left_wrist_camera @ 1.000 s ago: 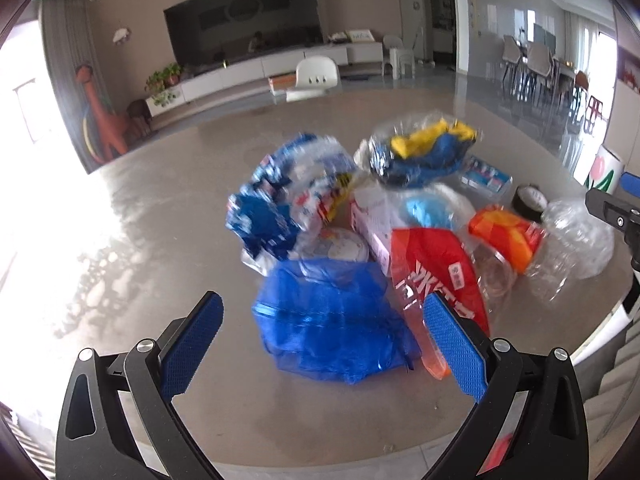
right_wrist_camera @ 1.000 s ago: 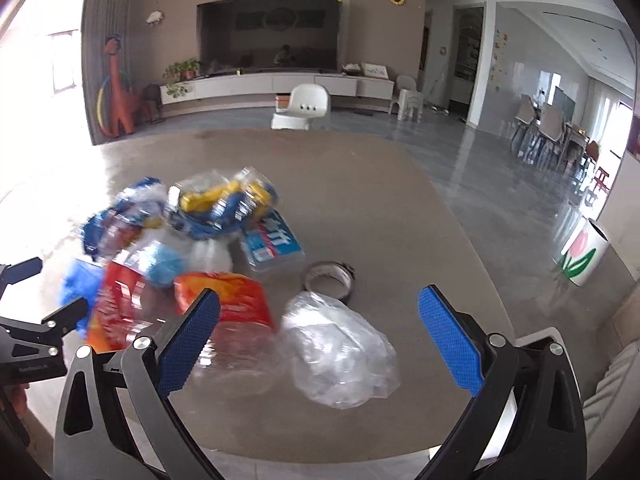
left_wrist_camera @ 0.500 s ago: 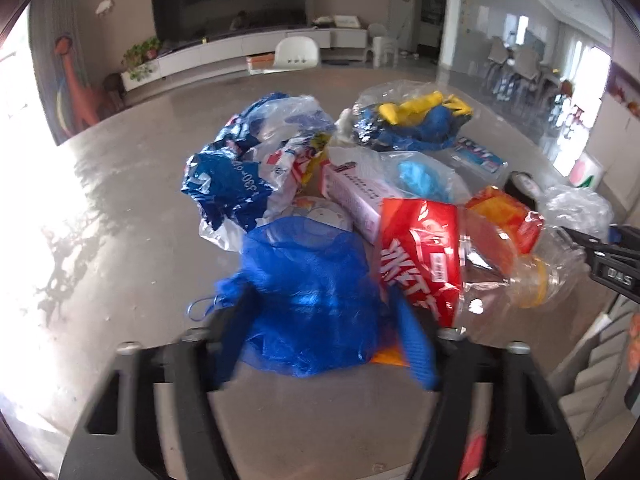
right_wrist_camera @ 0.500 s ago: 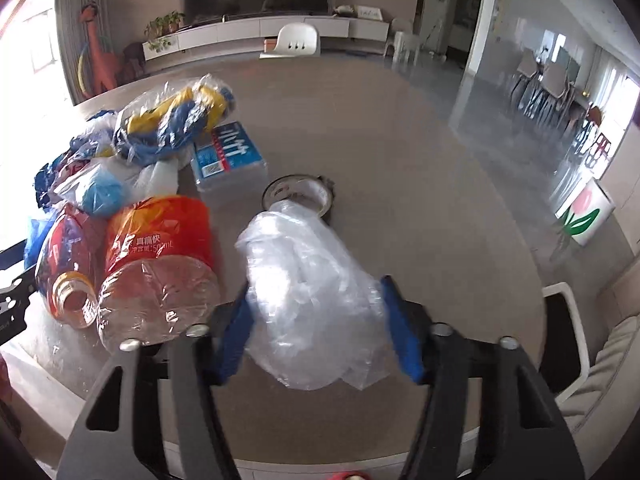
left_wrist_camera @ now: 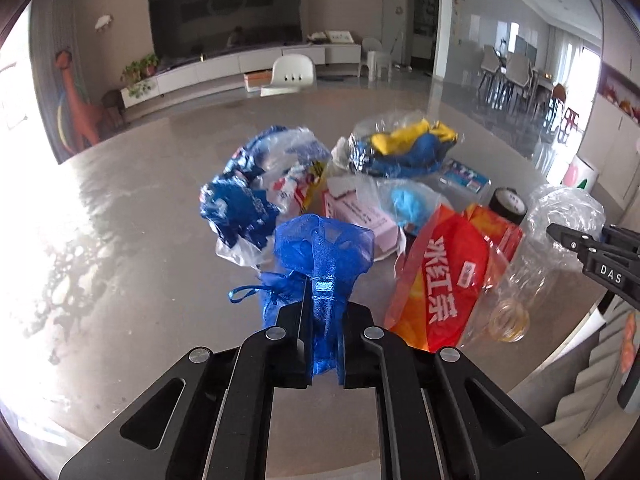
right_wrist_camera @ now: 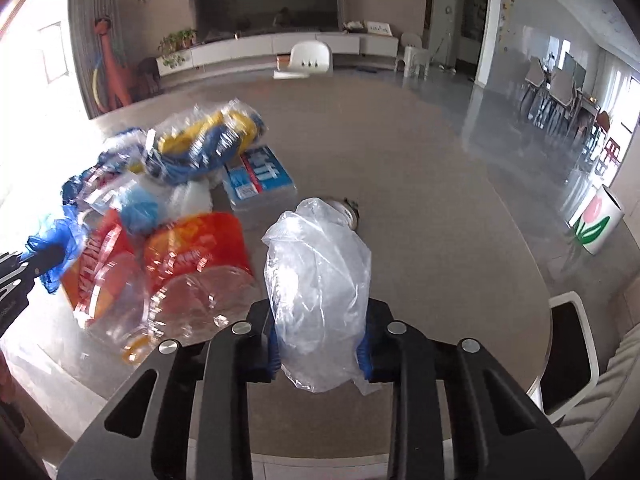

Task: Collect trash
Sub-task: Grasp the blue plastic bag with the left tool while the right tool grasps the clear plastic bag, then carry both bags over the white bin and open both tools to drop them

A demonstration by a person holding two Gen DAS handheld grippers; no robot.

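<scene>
My left gripper (left_wrist_camera: 323, 320) is shut on a blue mesh pouch (left_wrist_camera: 324, 256), which bulges up from between its jaws at the near side of a trash heap. My right gripper (right_wrist_camera: 320, 340) squeezes a crumpled clear plastic bag (right_wrist_camera: 320, 272); its jaws are closing and both blue pads press into the bag. That bag (left_wrist_camera: 568, 220) and the right gripper's tip (left_wrist_camera: 592, 252) show at the right edge of the left wrist view. The blue pouch (right_wrist_camera: 60, 240) shows at the left edge of the right wrist view.
On the round grey table (left_wrist_camera: 140, 240) lie a clear bottle with a red label (left_wrist_camera: 448, 276), a pink box (left_wrist_camera: 360, 216), blue-and-white wrappers (left_wrist_camera: 256, 188), a yellow-blue bag (left_wrist_camera: 404, 148), a tissue pack (right_wrist_camera: 260, 176) and a tape roll (left_wrist_camera: 508, 204). A white chair (right_wrist_camera: 568, 344) stands at the table's right edge.
Both grippers went from wide open to closed: the left around the blue mesh pouch, the right around the clear plastic bag. Both bundles are now squeezed narrow and stand up between the jaws.
</scene>
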